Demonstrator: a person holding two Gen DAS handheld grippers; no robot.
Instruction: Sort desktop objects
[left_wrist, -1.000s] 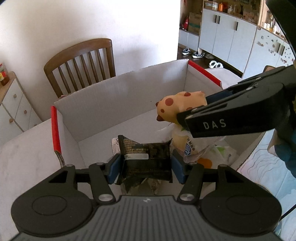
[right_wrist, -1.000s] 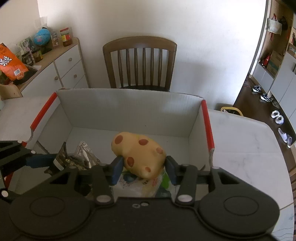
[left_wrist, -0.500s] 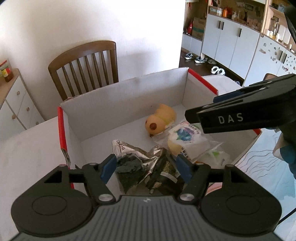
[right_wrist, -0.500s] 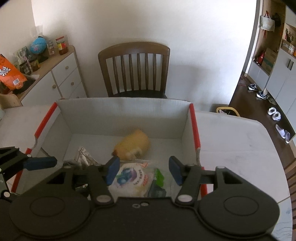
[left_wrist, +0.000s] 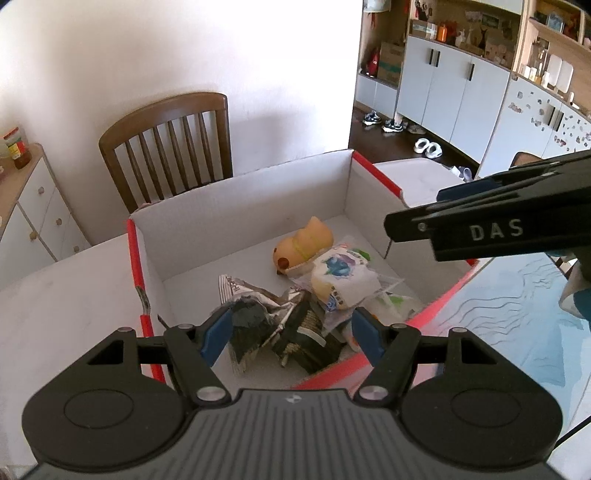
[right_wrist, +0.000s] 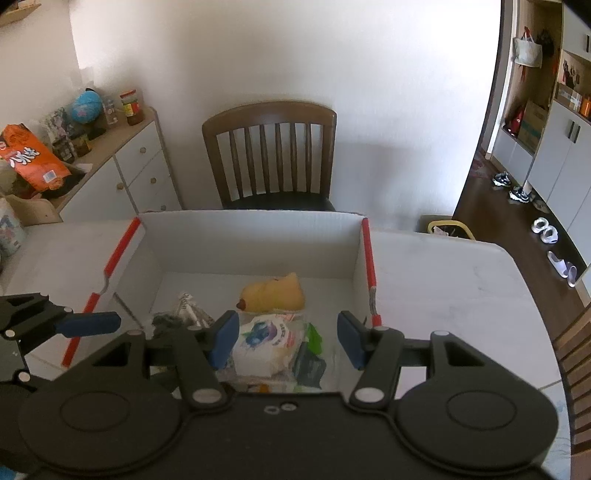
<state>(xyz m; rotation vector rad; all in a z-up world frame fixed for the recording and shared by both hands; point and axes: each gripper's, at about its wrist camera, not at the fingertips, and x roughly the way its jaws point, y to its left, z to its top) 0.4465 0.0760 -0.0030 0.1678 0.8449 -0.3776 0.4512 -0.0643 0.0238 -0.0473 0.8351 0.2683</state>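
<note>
Hanging over the white box (left_wrist: 236, 206) in the middle of the frame, the left tongs (left_wrist: 290, 334) and the right tongs (right_wrist: 282, 338) both have their blue tips apart and hold nothing. The yellow toy (right_wrist: 273, 293), the white snack bag (right_wrist: 264, 341) and the dark crinkly packet (left_wrist: 258, 321) lie together on the box floor, because that is where sorted things go. The box sits on the white desk (right_wrist: 443, 280), so I think these three are done.

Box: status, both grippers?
Left gripper open, empty. Right gripper open, empty. Yellow toy and dark packet inside box. Nothing in the way.
</note>
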